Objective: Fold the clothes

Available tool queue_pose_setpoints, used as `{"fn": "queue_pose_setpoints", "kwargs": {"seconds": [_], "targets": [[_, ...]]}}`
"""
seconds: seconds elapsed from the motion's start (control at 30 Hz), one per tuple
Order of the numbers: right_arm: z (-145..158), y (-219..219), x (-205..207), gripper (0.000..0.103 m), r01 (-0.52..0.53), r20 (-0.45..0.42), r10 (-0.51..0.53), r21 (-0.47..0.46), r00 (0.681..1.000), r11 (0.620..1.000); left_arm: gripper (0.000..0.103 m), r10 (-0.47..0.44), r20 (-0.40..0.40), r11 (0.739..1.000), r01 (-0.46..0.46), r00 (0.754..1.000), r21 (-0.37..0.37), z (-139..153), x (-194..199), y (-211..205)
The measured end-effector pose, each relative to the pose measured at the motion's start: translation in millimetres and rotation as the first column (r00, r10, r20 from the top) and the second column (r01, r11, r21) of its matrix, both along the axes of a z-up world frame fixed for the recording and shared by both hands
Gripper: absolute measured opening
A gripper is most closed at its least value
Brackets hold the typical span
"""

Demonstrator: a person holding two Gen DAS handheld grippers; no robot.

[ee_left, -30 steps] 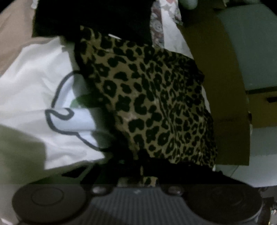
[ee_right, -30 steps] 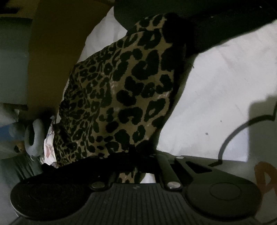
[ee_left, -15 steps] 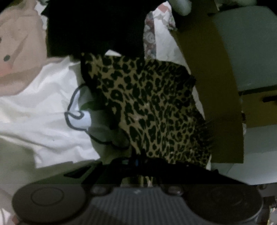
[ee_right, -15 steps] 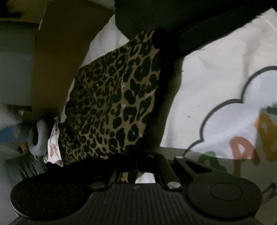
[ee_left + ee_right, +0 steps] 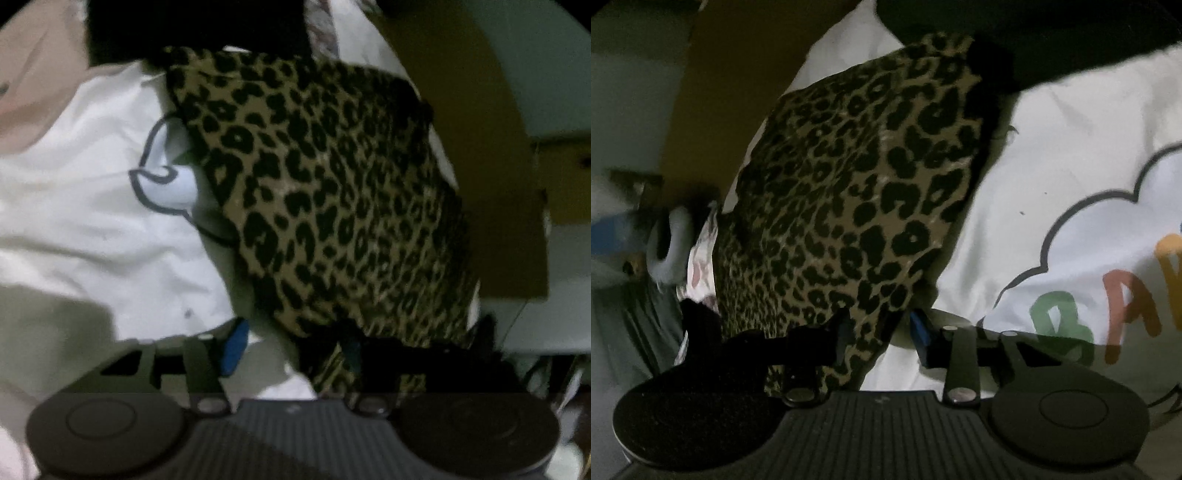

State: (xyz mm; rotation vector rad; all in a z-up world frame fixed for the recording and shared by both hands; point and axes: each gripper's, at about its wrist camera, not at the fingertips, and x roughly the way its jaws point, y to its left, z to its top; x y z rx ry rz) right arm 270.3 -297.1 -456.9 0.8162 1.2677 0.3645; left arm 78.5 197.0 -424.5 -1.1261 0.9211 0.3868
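Note:
A folded leopard-print garment (image 5: 332, 192) lies on a white shirt (image 5: 92, 221) with a cloud print. In the left wrist view my left gripper (image 5: 291, 350) is open; its blue pads (image 5: 232, 347) stand wide apart, and the garment's near edge drapes by the right finger. The right wrist view shows the same leopard garment (image 5: 857, 192) on the white shirt (image 5: 1052, 166) with coloured letters. My right gripper (image 5: 882, 332) is open too. A corner of the garment hangs loosely between its fingers, whose blue pads (image 5: 921, 332) are spread.
A black garment (image 5: 192, 26) lies beyond the leopard piece, and a pink cloth (image 5: 33, 85) sits at the far left. A brown cardboard panel (image 5: 491, 166) borders the clothes on one side. A grey plush toy (image 5: 670, 251) rests beside patterned fabric.
Both grippers, shut on the leopard garment's edge in the earlier frames, have opened and released it. The garment now rests flatter on the white shirt.

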Motion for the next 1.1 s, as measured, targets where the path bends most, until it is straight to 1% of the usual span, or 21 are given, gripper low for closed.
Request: {"fn": "queue_pose_setpoints", "kwargs": {"seconds": [0.13,0.23,0.33,0.47,0.57,0.63,0.8,1.0,1.1], "targets": [[22.4,-4.4,0.9,0.04,-0.054,0.047,0.057,-0.067,0.997,0.996,0.055,-0.088,-0.036,0.995,0.089,0.995,0.038,13.2,3.9,-3.9],[39.5,-11.0,6.0,0.04,-0.066,0.083,0.075,-0.101,0.994,0.993,0.055,-0.118,-0.032,0.991,0.12,0.992,0.066,33.3,7.0,5.1],[54.6,-12.3,13.5,0.04,-0.083,0.123,0.102,-0.149,0.987,0.985,0.057,-0.155,-0.037,0.975,0.159,0.987,0.153,56.3,17.2,15.1],[71.5,-8.4,23.7,0.04,-0.109,0.17,0.146,-0.212,0.974,0.971,0.057,-0.189,-0.079,0.941,0.204,0.979,0.27,75.8,37.3,27.6],[80.2,-3.8,29.8,0.04,-0.121,0.185,0.169,-0.246,0.968,0.962,0.058,-0.221,-0.109,0.908,0.246,0.969,0.34,85.3,49.7,36.8],[85.3,-0.5,34.1,0.04,-0.127,0.195,0.183,-0.271,0.964,0.954,0.058,-0.245,-0.131,0.887,0.277,0.961,0.37,89.5,59.0,42.3],[98.5,13.4,42.1,0.04,-0.145,0.232,0.223,-0.311,0.947,0.939,0.058,-0.292,-0.187,0.816,0.346,0.938,0.462,99.3,69.2,50.5],[113.2,38.3,46.4,0.04,-0.187,0.263,0.294,-0.366,0.919,0.912,0.058,-0.335,-0.286,0.727,0.439,0.898,0.528,94.9,61.3,60.7],[117.6,47.4,43.7,0.04,-0.201,0.267,0.311,-0.369,0.912,0.907,0.056,-0.354,-0.32,0.685,0.476,0.879,0.552,87.3,56.0,63.7]]}}
